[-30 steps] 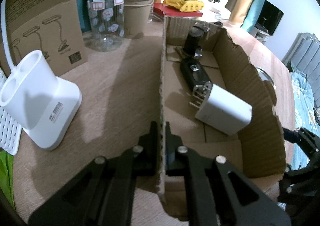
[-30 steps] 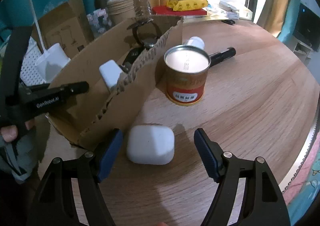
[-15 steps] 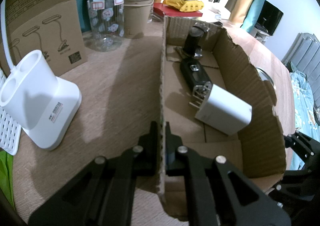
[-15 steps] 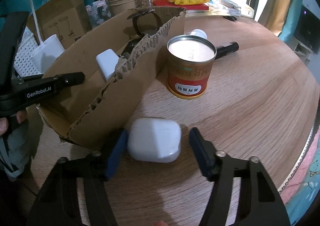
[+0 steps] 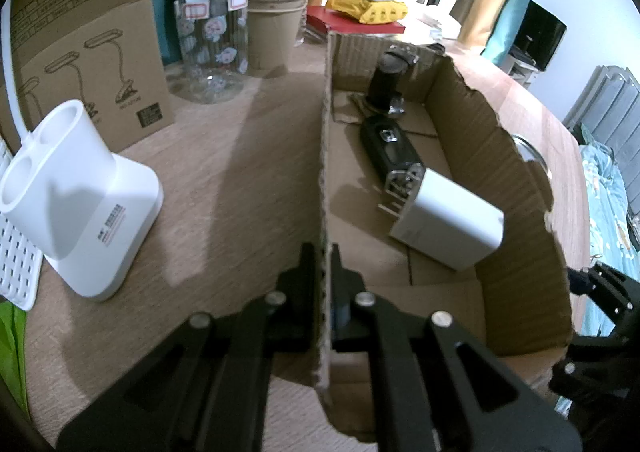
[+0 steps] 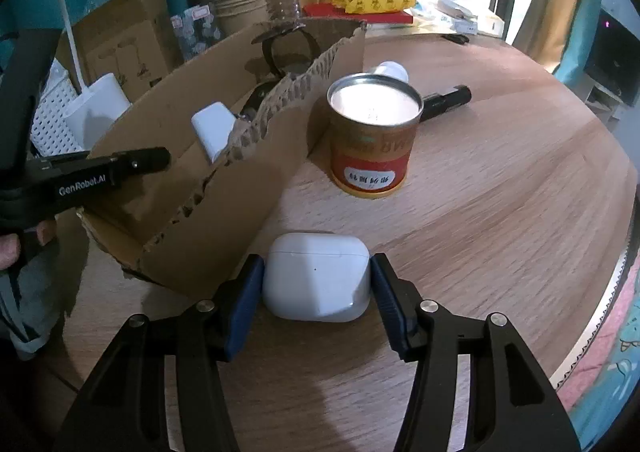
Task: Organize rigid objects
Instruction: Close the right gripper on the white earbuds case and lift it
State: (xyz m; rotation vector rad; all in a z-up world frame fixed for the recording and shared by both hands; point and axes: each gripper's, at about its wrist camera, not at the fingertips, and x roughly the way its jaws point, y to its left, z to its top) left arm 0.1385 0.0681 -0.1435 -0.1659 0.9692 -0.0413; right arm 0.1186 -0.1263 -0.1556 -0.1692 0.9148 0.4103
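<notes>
Pinching the near wall of the box (image 5: 325,188), our left gripper (image 5: 325,284) sits at the bottom centre of its frame, its fingers drawn narrow on either side of the cardboard edge. Inside the box, right of centre, a white charger (image 5: 448,228) lies tilted with its prongs against a black device (image 5: 394,150); a black cylinder (image 5: 386,82) stands at the far end. Left of the box, a white stand (image 5: 76,208) rests on the table (image 5: 224,156), with a printed carton (image 5: 84,52) behind it in the upper left, then a clear jar (image 5: 208,48) and stacked paper cups (image 5: 272,24).

In the right wrist view, our right gripper (image 6: 316,292) frames the white case (image 6: 316,276) at lower centre. Both blue pads (image 6: 244,304) meet its sides, so we hold it between them, and it rests on the table just beside the torn box wall (image 6: 240,180). Above it, in the middle of the frame, stands a red can (image 6: 374,136), apart from the case. Behind the can lie a black pen (image 6: 446,100) and a small white object (image 6: 392,70), too hidden to identify. Our left gripper shows at the left edge, at the box.
</notes>
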